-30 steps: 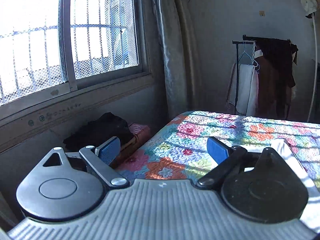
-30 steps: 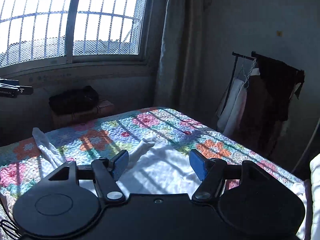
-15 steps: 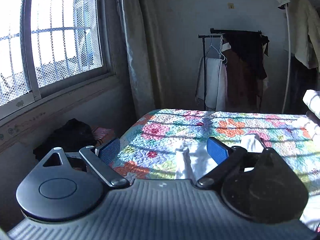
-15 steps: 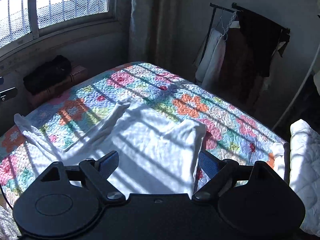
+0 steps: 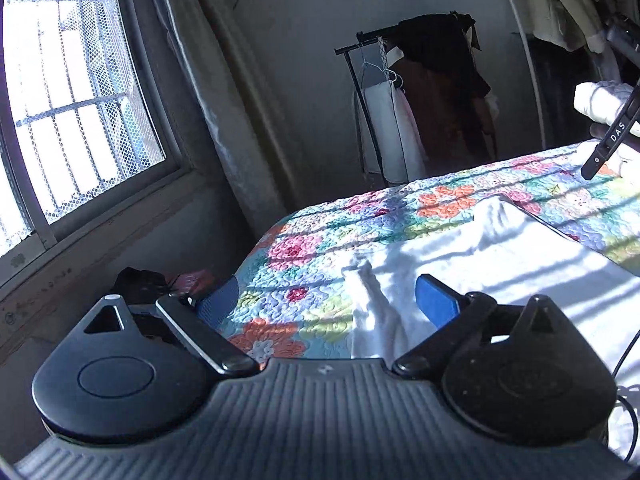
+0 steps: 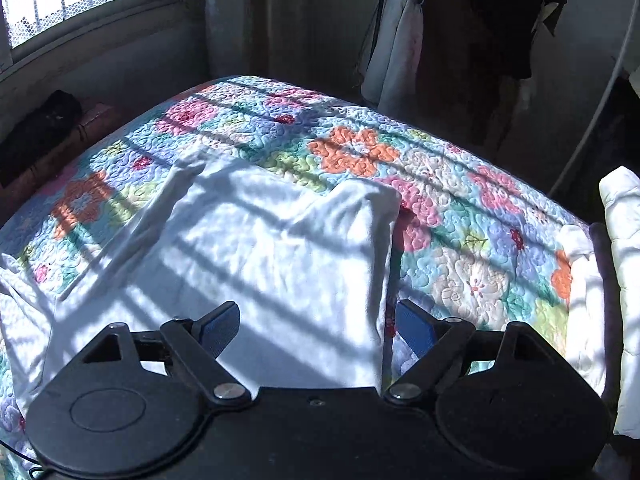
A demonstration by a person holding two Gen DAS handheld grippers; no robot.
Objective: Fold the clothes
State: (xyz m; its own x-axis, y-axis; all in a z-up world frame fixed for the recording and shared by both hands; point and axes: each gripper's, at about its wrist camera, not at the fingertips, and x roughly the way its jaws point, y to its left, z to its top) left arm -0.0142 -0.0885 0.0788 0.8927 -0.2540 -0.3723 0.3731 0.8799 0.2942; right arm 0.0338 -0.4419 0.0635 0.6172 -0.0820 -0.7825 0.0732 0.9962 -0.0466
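A white long-sleeved garment [image 6: 260, 248] lies spread flat on the floral quilt [image 6: 460, 240], striped by window shadows. My right gripper [image 6: 318, 328] hangs open just above the garment's right edge, which runs between its blue pads without touching them. My left gripper [image 5: 326, 304] is open over the bed's left corner. The garment's left sleeve [image 5: 370, 304] lies between its pads, apart from both. A black bar lettered "DAS" [image 5: 610, 142] enters the left wrist view at the top right, above the garment's [image 5: 500, 256] far side.
A clothes rack [image 5: 420, 92] with hung garments stands beyond the bed by the wall. A curtain [image 5: 224, 92] and a barred window [image 5: 76, 100] are on the left. A black bag [image 6: 36, 128] on a reddish box sits beside the bed. White padded fabric [image 6: 622, 264] lies at the right edge.
Both grippers have come down toward the bed. The right one tipped downward and now hangs over the garment's right edge, jaws a little wider. The left view swung right, onto the sleeve.
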